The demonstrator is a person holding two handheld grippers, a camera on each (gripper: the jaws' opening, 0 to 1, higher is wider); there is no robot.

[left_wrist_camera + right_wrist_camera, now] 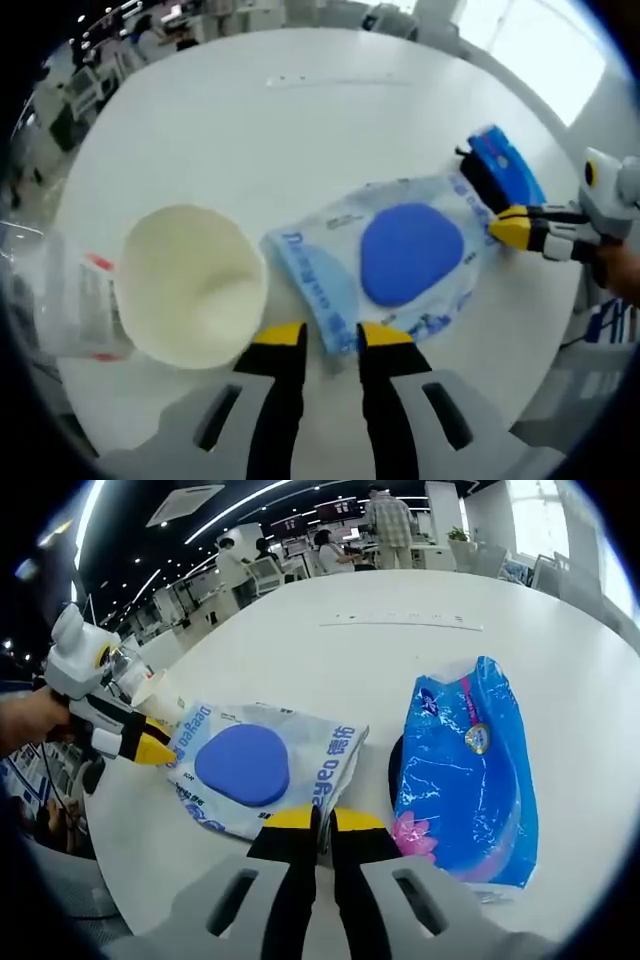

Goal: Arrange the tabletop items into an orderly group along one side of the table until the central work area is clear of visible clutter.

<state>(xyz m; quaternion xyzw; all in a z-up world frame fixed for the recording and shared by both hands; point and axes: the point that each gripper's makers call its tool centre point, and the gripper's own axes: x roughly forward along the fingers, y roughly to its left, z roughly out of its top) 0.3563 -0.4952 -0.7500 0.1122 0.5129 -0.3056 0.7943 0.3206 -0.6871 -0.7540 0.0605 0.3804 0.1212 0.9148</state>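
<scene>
On the round white desk (300, 130) lie two soft packs, one paper cup (195, 285) and one clear plastic cup (70, 300). Near the desk's edge, the wipes pack (255, 765) with its blue oval lid stretches between both claws: the left claw (330, 335) grips one end, the right claw (322, 820) is clenched on the other. Just beside it lies the blue tissue pack (465, 770).

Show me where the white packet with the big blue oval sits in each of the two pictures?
Left gripper view: the white packet lies right of centre, just beyond the left gripper.
Right gripper view: it lies left of centre, reaching the right gripper.
Shared landmark: the blue tissue pack, at the packet's far end in the left gripper view.
</scene>
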